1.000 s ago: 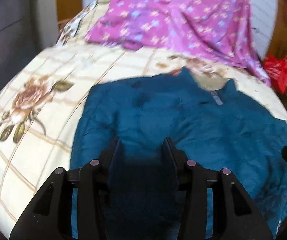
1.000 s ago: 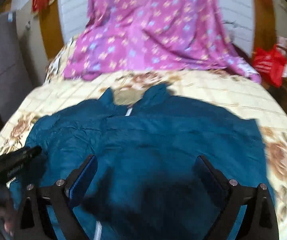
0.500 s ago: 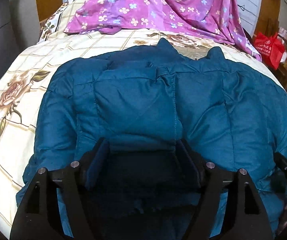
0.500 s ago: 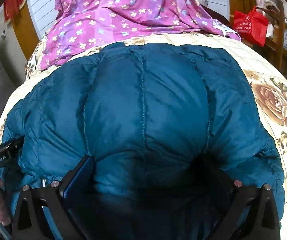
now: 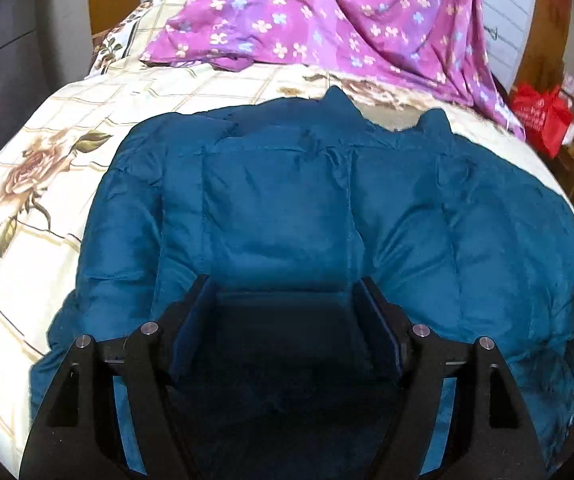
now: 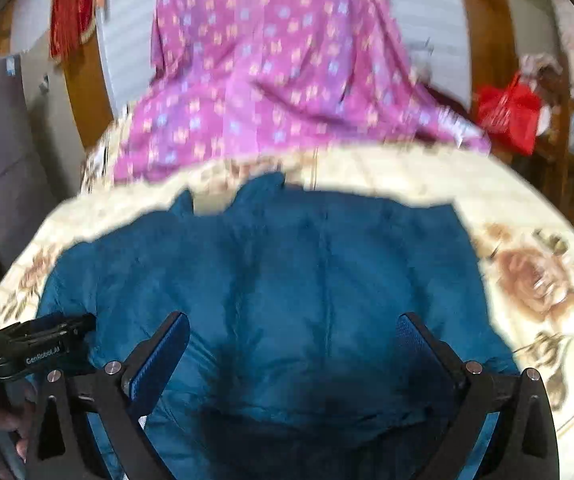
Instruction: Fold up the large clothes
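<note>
**Teal jacket spread on the floral bed, both grippers over its hem**

The left gripper (image 5: 283, 288) sits at six o'clock, fingers spread, a dark fold of the teal puffer jacket (image 5: 327, 208) lying between them; whether they pinch it I cannot tell. The jacket lies flat on the floral bedsheet (image 5: 47, 160), collar toward twelve o'clock, near the purple flowered cloth (image 5: 327, 20). The right gripper (image 6: 293, 334) hangs released above the jacket (image 6: 307, 272). A red bag (image 6: 507, 112) sits at two o'clock.
</note>
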Tool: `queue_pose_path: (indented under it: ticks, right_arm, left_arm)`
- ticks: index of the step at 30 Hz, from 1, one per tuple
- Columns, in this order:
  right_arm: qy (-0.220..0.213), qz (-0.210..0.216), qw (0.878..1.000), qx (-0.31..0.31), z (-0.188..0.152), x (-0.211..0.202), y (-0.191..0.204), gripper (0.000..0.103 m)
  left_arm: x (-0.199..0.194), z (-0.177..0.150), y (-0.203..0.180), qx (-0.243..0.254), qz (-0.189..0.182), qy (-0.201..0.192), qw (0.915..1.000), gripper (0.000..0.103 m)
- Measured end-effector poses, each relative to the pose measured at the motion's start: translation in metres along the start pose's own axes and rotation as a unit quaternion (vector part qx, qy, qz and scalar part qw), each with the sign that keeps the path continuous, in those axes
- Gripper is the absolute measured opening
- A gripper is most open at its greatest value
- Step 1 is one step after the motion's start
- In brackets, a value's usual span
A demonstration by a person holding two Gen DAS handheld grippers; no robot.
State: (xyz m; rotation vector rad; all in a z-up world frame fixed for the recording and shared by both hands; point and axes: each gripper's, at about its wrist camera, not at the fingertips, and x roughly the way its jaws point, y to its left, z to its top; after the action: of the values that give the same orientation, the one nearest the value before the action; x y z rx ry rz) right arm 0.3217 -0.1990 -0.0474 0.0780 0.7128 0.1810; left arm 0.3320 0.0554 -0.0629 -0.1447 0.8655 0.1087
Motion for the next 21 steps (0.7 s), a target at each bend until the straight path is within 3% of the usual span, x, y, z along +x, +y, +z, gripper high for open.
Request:
queue_pose_path:
  ticks: [2, 4, 9, 21]
  right_arm:
    - [0.051, 0.001, 0.999, 0.0, -0.008, 0.024, -0.003, 0.103]
    - [0.081, -0.024, 0.996, -0.007, -0.017, 0.042, -0.003, 0.103]
    - [0.079, -0.029, 0.996, -0.009, -0.018, 0.041, -0.002, 0.103]
    - [0.077, -0.033, 0.996, -0.011, -0.017, 0.042, -0.001, 0.103]
  left_arm:
    - [0.0, 0.001, -0.002, 0.003, 0.003, 0.003, 1.0, 0.073]
    - [0.001, 0.0, -0.002, 0.003, 0.003, 0.003, 1.0, 0.074]
    - [0.003, -0.003, -0.004, 0.009, 0.018, -0.001, 0.9998, 0.08]
    - [0.003, -0.006, -0.005, 0.014, 0.029, -0.011, 0.9994, 0.08]
